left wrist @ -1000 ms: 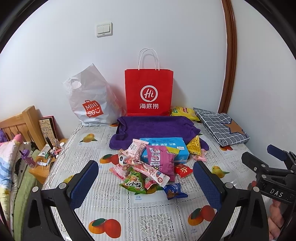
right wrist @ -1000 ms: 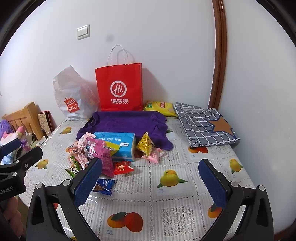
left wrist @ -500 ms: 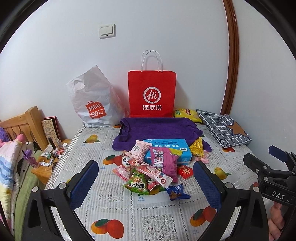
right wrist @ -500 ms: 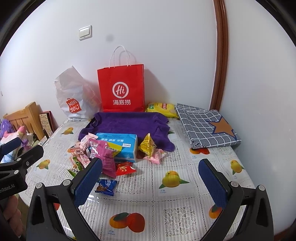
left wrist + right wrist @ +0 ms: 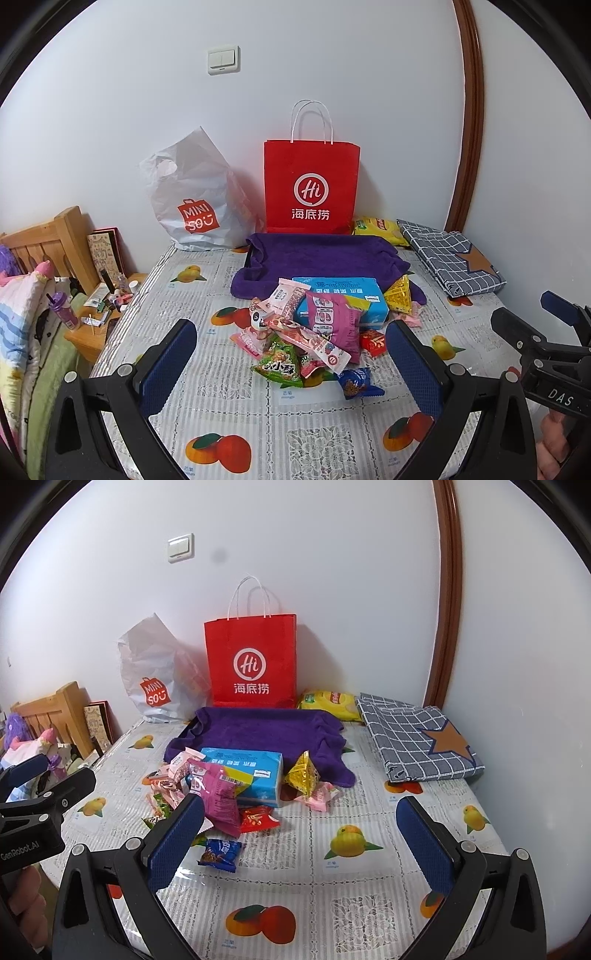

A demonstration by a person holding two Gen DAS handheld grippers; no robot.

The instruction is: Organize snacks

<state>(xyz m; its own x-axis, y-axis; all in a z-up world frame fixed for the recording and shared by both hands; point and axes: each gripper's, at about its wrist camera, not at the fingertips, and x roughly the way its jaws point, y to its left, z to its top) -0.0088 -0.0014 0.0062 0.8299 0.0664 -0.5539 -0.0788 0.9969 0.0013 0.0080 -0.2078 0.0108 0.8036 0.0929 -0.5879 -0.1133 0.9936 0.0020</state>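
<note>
Both tongs (image 5: 291, 365) (image 5: 301, 840) backed off; snack pile (image 5: 314, 332) lies ahead, untouched.

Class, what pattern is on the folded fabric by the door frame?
Grey folded fabric: white grid, one brown star; clearest in right wrist view.

The left gripper (image 5: 291, 363) sat low in its own view, jaws spread wide and holding nothing. The right gripper (image 5: 300, 843) matched it — wide apart, empty. Each showed in the other's camera: the right one at the right edge, the left one at the left edge — fingers (image 5: 22, 890) wrapped below it.
</note>
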